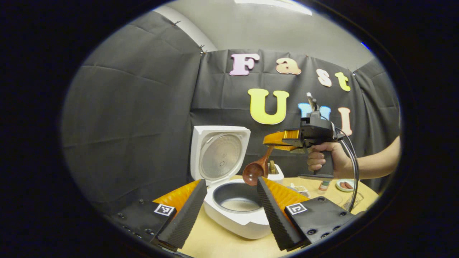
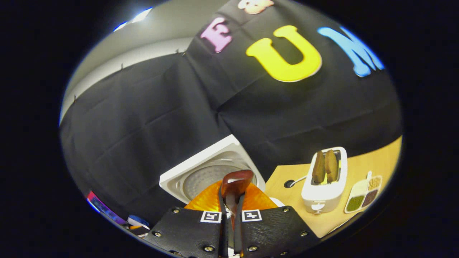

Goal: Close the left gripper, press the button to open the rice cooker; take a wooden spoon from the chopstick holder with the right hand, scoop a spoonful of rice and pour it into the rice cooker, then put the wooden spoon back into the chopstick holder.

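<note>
In the left gripper view, the white rice cooker (image 1: 236, 211) sits at lower centre of the frame on the pale wooden table (image 1: 215, 243), its square lid (image 1: 219, 154) standing upright behind the grey inner pot (image 1: 238, 200), which holds a shallow pale layer at the bottom. The left gripper (image 1: 229, 208) frames the cooker from the bottom edge with its two ridged fingers (image 1: 186, 211) spread wide apart, clasping nothing.

To the right of centre in that view, a hand (image 1: 322, 159) holds the right gripper (image 1: 276, 141) level above the table. A reddish-brown wooden spoon (image 1: 256, 170) hangs from its tip, handle up and bowl down, the bowl just above the pot's far rim. A small white holder (image 1: 276, 175) stands just behind the spoon (what it contains is too small to tell). At the far right of the frame lies a small plate (image 1: 345, 185) with reddish pieces.

In the right gripper view, the right gripper (image 2: 231, 215) at bottom centre has its fingers drawn close together, pinching the spoon's handle between them, and the spoon's glossy bowl (image 2: 235, 182) juts ahead over the cooker's open lid (image 2: 208, 172). At lower right stand a white toaster (image 2: 324, 186) with two brown slices and a divided dish (image 2: 364, 195) of grains.
</note>
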